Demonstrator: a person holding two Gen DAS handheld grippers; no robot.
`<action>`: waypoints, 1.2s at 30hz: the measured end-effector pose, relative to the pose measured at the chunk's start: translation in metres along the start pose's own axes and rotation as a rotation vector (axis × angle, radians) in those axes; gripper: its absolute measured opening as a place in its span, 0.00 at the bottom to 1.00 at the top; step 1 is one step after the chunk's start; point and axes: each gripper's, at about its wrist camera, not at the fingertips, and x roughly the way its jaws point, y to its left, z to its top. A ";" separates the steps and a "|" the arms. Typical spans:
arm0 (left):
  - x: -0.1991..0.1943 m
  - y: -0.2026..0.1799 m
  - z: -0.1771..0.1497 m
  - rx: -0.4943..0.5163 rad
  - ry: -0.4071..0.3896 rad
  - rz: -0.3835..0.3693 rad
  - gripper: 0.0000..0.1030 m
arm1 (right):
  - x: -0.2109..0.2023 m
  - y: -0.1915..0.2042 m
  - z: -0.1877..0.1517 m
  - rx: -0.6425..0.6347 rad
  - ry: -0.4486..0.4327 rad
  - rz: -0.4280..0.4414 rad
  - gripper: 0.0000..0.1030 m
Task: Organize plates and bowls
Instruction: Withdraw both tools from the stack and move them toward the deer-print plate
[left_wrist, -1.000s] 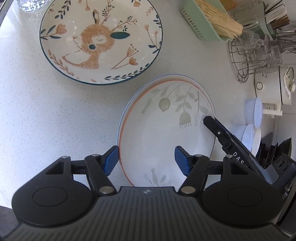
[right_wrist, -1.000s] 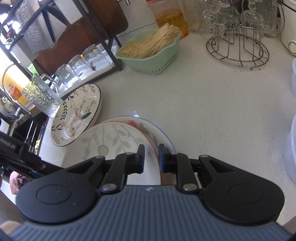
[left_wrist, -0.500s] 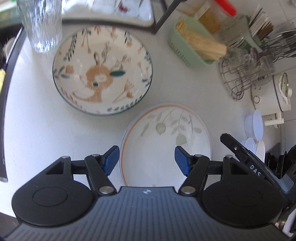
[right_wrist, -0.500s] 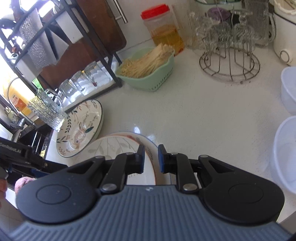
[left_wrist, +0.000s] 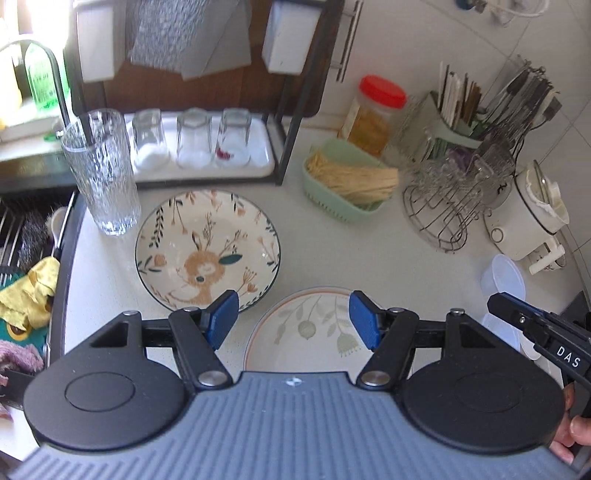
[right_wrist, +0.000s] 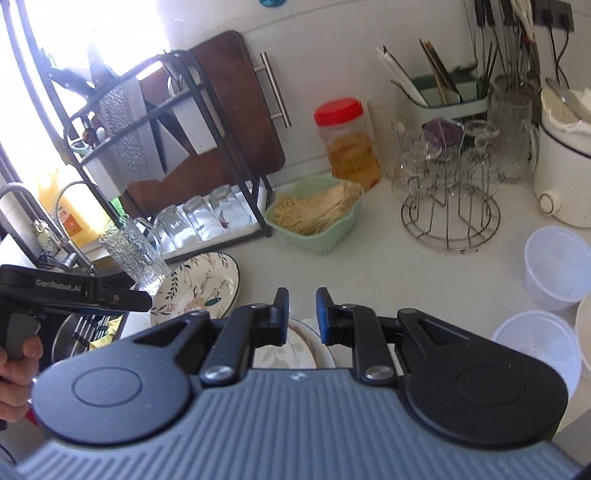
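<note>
Left wrist view: "DAS" lettering on right gripper (left_wrist: 496, 301) beside leaf plate (left_wrist: 314, 328).

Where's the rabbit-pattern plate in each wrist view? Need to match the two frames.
Left wrist: rabbit plate sits centre-left on the counter, just past the left fingertip, right of the tall ribbed glass.
Right wrist: rabbit plate is at lower left, partly hidden behind the left finger linkage, below that glass.
Shared landmark: the green basket, up and to the right of the plate in both views.
</note>
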 end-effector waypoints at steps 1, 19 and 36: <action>-0.005 -0.004 -0.002 0.005 -0.014 0.004 0.69 | -0.005 0.000 0.001 -0.001 -0.009 -0.004 0.19; -0.050 -0.085 -0.075 0.070 -0.095 0.000 0.69 | -0.059 -0.006 -0.047 -0.086 -0.015 0.046 0.19; -0.065 -0.073 -0.103 0.003 -0.111 0.153 0.69 | -0.067 -0.005 -0.063 -0.167 0.029 0.138 0.19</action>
